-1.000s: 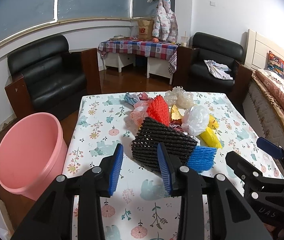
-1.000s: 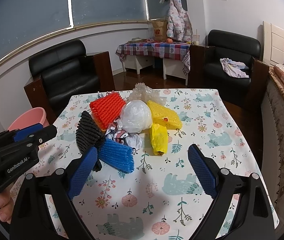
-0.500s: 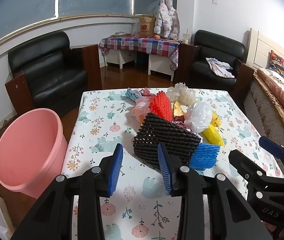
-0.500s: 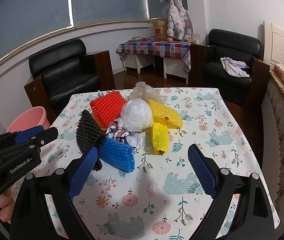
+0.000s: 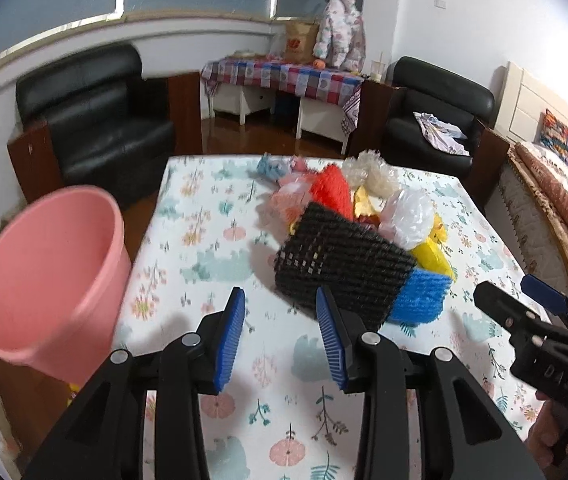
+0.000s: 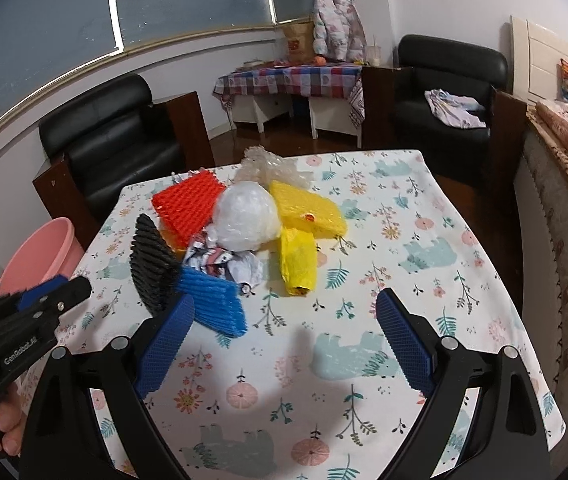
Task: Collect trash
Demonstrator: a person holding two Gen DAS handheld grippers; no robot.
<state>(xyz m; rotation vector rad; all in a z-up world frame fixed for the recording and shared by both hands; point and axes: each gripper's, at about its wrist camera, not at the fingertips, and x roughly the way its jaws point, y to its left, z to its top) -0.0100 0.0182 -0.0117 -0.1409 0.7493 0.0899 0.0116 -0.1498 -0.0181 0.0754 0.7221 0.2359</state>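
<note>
Just past my left gripper (image 5: 279, 334) fingertips, half open and empty: black mesh (image 5: 340, 264), light, squashy; I'd pinch its near edge. Right gripper (image 6: 286, 344) wide open, empty.

"GenRobot.AI" on left claw (image 6: 49, 292); "DAS" on right claw (image 5: 524, 300)

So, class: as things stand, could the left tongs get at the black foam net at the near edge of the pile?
Probably yes. The left tongs are open and empty, and the black foam net lies just ahead at the pile's near edge, with only bare tablecloth between them.
</note>
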